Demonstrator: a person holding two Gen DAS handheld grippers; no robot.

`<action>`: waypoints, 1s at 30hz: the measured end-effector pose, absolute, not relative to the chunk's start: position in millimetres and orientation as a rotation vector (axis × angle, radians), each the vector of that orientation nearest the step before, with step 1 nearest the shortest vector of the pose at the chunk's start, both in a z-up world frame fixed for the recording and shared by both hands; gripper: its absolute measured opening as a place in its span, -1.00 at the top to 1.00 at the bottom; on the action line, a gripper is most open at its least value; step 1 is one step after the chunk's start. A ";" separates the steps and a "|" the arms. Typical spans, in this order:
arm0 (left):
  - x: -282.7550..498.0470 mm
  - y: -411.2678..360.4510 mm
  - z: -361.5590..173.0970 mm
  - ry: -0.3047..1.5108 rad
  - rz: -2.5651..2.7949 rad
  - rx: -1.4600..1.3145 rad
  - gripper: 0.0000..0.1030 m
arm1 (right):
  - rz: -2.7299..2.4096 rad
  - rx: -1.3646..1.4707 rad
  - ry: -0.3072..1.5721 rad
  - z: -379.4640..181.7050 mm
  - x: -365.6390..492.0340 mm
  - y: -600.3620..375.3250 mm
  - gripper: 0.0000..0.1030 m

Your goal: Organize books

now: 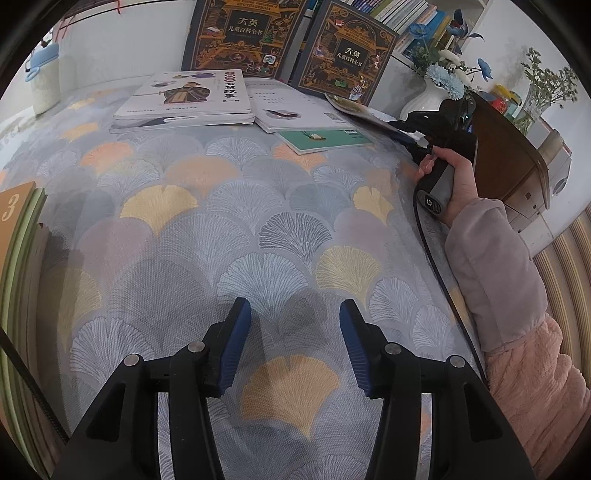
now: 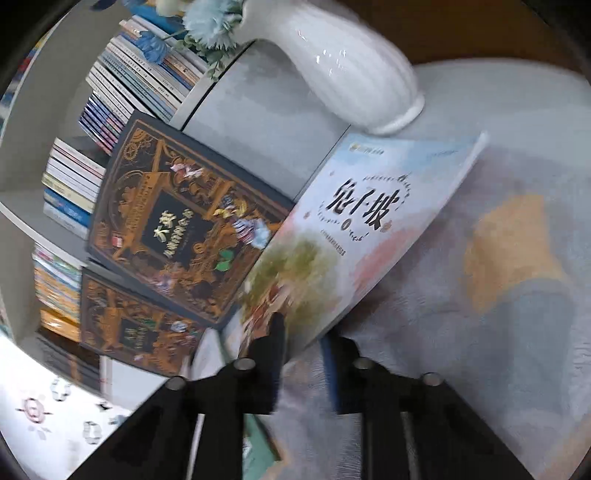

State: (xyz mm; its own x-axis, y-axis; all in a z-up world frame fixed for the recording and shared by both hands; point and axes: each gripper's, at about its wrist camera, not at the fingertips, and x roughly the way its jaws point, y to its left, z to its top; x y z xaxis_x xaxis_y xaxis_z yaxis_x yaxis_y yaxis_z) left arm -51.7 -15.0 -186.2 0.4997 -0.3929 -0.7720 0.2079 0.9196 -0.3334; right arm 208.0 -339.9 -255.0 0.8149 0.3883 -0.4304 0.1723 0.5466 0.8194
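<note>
tabletop [image 1: 258, 229]: covered with a cloth printed in grey, orange and yellow fan-shaped leaves.

left gripper [image 1: 293, 343]: low over the near cloth, jaws apart with blue pads [image 1: 236, 343], nothing between them, only cloth beneath.

right gripper [image 2: 303, 347]: held in a hand [image 1: 456, 184] with a pale pink sleeve at the right edge of the tabletop; jaws closed on the lower edge of a thin pale-blue paperback [image 2: 354, 236], which is raised off the cloth and tilted. this view is blurred. in the left wrist view the same paperback [image 1: 354, 109] juts from the gripper toward the back books.

books lying flat at the back of the tabletop: a white book with a robed figure [image 1: 188, 98] on top of another; just right of it a white booklet [image 1: 291, 110] overlapping a green book [image 1: 325, 138].

books standing behind them: two dark ornate encyclopedia volumes, one on the left [image 1: 243, 33] and one on the right [image 1: 345, 59], leaning against a bookshelf [image 2: 110, 88] packed with thin spines.

stack of books [image 1: 18, 236] at the left edge, top one orange marked "3".

white ribbed vase [image 2: 332, 70] with blue and white flowers, at the back right corner, near the held paperback.
</note>
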 end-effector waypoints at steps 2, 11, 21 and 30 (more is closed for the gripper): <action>-51.6 -15.0 -186.2 0.984 -0.366 -0.206 0.07 | 0.142 0.973 0.616 -250.2 207.1 -338.5 0.71; -53.4 -11.0 -181.0 0.996 -0.337 -0.207 0.07 | 0.246 0.891 0.622 -223.1 164.7 -316.5 0.73; -67.7 20.9 -149.1 0.873 -0.298 -0.281 0.07 | 0.601 0.736 0.802 -194.0 14.2 -271.4 0.73; -96.7 8.6 -181.4 1.057 -0.471 -0.192 0.07 | 0.663 0.262 1.056 -209.8 -100.0 -246.5 0.66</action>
State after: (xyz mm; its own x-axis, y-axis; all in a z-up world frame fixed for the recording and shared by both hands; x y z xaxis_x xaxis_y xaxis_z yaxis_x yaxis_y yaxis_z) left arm -96.7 8.6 -181.4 0.4038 -0.4606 -0.7905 0.2797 0.8848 -0.3727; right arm -100.0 -246.5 -209.8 0.3223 0.6186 -0.7166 -0.3772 0.7782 0.5021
